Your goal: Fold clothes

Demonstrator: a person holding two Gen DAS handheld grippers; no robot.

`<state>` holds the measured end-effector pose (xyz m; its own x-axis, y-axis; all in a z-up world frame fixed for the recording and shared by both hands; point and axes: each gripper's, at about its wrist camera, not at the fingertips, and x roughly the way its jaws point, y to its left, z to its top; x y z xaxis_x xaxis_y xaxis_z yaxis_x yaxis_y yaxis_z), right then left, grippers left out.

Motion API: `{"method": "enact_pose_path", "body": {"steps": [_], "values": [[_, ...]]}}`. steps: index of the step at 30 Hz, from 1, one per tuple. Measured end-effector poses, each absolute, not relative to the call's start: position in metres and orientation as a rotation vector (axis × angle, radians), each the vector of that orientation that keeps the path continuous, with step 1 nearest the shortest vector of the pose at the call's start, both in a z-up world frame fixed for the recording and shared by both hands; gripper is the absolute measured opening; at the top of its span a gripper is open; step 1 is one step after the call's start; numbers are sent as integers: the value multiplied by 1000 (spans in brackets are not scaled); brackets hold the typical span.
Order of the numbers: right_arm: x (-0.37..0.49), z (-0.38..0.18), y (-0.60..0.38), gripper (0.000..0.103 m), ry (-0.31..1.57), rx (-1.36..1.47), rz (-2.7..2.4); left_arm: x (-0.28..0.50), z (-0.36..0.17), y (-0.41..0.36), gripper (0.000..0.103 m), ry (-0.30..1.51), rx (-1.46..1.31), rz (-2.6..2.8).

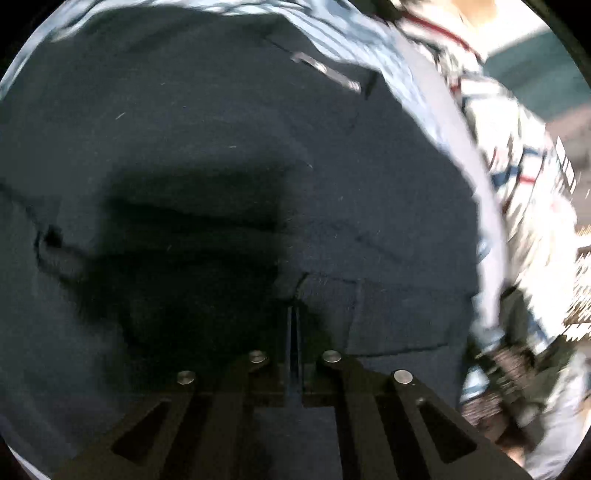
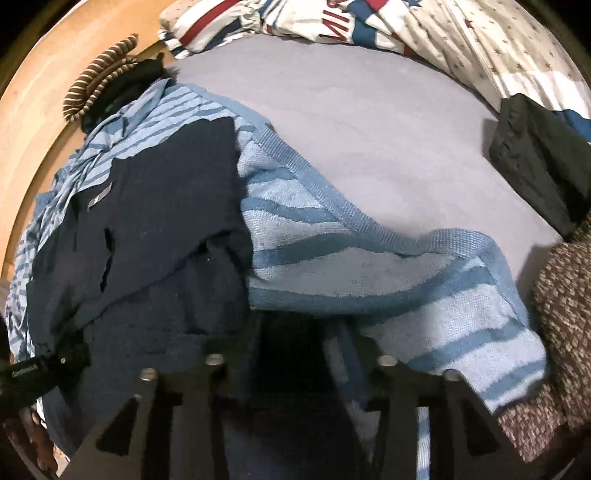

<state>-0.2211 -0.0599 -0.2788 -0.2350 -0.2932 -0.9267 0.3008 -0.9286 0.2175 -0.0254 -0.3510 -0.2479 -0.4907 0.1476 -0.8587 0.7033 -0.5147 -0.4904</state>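
- Left gripper (image 1: 294,317): jaws nearly together, only a thin slit between them. A fold edge of the navy garment (image 1: 221,147) sits right at the tips; I cannot tell whether cloth is pinched or just let go. Tool pitched steeply down, very close to the fabric, casting a dark shadow to its left.
- Right gripper (image 2: 295,354): jaws stand partly apart. Dark cloth lies between them, but the tips are hidden and blurred, so contact of the pads is not settled. Also aimed steeply down, at the near edge of the pile.
- Navy garment: lies on the striped towel (image 2: 369,266), left of centre in the right wrist view, partly doubled over, small grey label (image 2: 99,197) facing up.
- Towel: spread over the lilac sheet (image 2: 369,129), its right part rumpled.
- Right side: a brown knit (image 2: 565,314); farther off, a dark folded piece (image 2: 535,155).
- Far: patterned bedding (image 2: 443,29); far left, a striped item (image 2: 99,77) on the wooden frame (image 2: 37,110).
- Step, by judgement: mid-fold on the navy garment, with a flap being laid or re-gripped.
- Next move likely calls for a firm hold on one edge by each tool, then carrying that edge across evenly without dragging the towel beneath.
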Motion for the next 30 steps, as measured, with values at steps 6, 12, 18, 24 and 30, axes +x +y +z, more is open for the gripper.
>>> {"method": "enact_pose_path", "body": {"steps": [6,12,18,24,30], "values": [[-194,-235,-56,71,-187,1554,-2243,67,-202,-371,67,1499,818,-2168],[-145,-221,-104,71,-179,1492,-2023,152,-201,-421,67,1467,770,-1985],[-106,-245,-203,62,-68,1557,-1702,193,-206,-443,63,1325,828,-1916],[-62,-251,-328,57,89,1618,-1376,182,-209,-437,48,1135,985,-1951],[-41,-256,-417,57,191,1696,-1292,188,-212,-417,41,1054,1119,-1998]]}}
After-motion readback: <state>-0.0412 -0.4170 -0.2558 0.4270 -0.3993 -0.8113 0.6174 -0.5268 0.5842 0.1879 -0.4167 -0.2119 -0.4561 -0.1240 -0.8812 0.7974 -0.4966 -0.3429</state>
